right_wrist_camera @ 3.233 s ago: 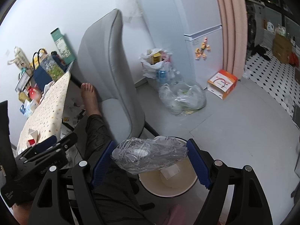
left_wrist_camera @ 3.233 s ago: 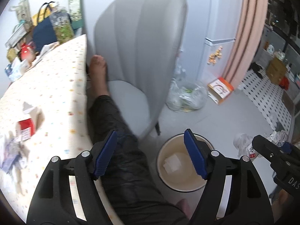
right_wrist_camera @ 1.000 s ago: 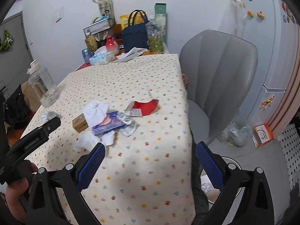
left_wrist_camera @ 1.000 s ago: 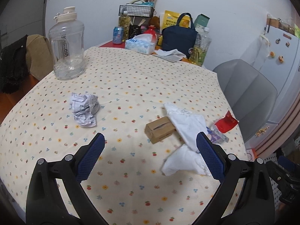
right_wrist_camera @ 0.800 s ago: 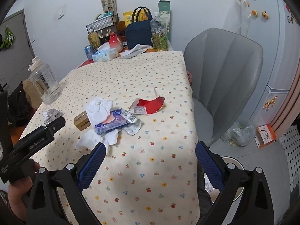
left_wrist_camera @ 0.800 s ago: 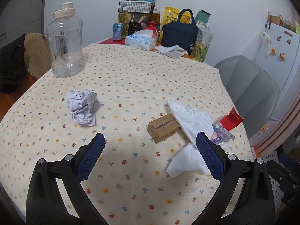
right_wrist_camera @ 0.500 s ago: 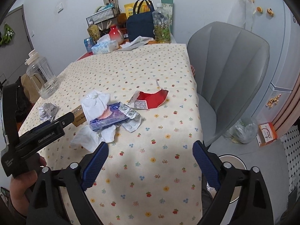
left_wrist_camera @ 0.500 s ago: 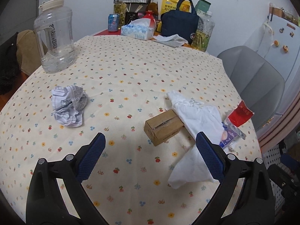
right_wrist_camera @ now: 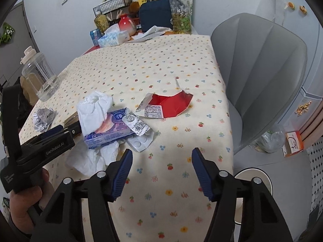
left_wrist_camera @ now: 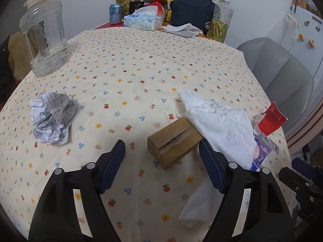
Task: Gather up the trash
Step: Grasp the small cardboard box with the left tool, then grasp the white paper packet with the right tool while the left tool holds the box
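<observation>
Trash lies on the flowered tablecloth [left_wrist_camera: 141, 64]. My left gripper [left_wrist_camera: 161, 153] is open and empty, low over the table, its jaws either side of a small brown cardboard box [left_wrist_camera: 174, 141]. A crumpled printed paper ball [left_wrist_camera: 52, 118] lies to its left, white tissue [left_wrist_camera: 220, 125] to its right. My right gripper [right_wrist_camera: 161, 165] is open and empty above the table's near edge. Ahead of it lie a torn red carton [right_wrist_camera: 167, 105], a blister pack [right_wrist_camera: 139, 135], a purple tissue packet [right_wrist_camera: 109, 130] and white tissue [right_wrist_camera: 92, 109]. The round bin [right_wrist_camera: 254, 177] stands on the floor, right of the table.
A large clear water jug [left_wrist_camera: 45, 34] stands at the table's left. A tissue box [left_wrist_camera: 142, 21], navy bag [left_wrist_camera: 191, 10], bottles and a can crowd the far end. A grey chair [right_wrist_camera: 262, 66] stands at the right side, with a plastic bag [right_wrist_camera: 266, 141] and an orange box on the floor.
Both grippers swung from the bin back to the table; the plastic wrap the right one held is gone. Lately both have moved down and closer to the trash.
</observation>
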`<control>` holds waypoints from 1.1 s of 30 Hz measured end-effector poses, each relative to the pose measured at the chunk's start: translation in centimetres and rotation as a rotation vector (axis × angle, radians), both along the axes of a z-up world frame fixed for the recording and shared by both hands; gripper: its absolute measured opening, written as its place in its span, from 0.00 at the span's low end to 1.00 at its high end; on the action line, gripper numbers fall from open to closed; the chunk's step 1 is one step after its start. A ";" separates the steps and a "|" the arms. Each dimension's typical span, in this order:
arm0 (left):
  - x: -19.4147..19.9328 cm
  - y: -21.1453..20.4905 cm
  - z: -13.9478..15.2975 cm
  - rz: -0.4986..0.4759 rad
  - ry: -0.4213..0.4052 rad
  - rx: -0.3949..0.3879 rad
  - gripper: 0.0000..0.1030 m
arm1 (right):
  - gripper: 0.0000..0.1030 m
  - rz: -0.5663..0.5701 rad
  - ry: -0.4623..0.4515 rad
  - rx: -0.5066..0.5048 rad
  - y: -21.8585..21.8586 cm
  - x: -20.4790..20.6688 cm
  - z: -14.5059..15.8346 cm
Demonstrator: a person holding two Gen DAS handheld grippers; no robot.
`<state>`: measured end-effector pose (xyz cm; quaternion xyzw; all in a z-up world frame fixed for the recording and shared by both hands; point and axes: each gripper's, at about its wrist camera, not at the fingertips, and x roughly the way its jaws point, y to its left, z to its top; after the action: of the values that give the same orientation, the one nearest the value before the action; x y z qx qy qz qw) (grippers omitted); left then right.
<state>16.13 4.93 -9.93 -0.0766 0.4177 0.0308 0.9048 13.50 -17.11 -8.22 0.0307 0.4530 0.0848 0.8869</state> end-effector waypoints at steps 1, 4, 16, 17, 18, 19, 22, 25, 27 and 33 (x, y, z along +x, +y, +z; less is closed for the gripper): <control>0.2 0.0 0.0 0.000 0.002 0.002 0.73 | 0.57 0.003 0.004 0.000 0.1 0.3 -0.1; 0.7 0.0 0.0 0.000 0.006 0.000 0.73 | 0.55 0.016 0.013 -0.007 0.4 1.0 -0.4; 0.6 1.9 0.1 0.060 -0.001 -0.042 0.36 | 0.42 0.086 0.047 -0.062 1.8 4.0 -1.8; 0.5 2.1 0.1 0.068 -0.002 -0.045 0.36 | 0.40 0.091 0.046 -0.064 1.9 4.3 -1.7; 0.5 2.2 0.2 0.073 -0.005 -0.046 0.36 | 0.35 0.098 0.048 -0.062 2.0 4.3 -1.7; 0.4 2.2 0.3 0.077 -0.009 -0.046 0.36 | 0.28 0.105 0.049 -0.059 2.1 4.5 -1.7; 0.2 2.2 0.5 0.081 -0.019 -0.050 0.36 | 0.11 0.129 0.047 -0.060 2.4 4.3 -1.5; -0.2 2.1 1.0 0.091 -0.033 -0.054 0.36 | 0.03 0.150 0.031 -0.067 2.6 3.7 -1.0; -0.5 2.1 1.3 0.095 -0.042 -0.058 0.36 | 0.03 0.156 0.025 -0.074 2.5 3.2 -0.6; -1.5 1.4 2.5 0.094 -0.073 -0.066 0.36 | 0.02 0.155 0.003 -0.084 1.8 1.3 0.8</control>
<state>14.67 6.37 -7.42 -0.1268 0.3809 0.0568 0.9141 14.84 -15.35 -7.43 -0.0416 0.4585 0.1338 0.8776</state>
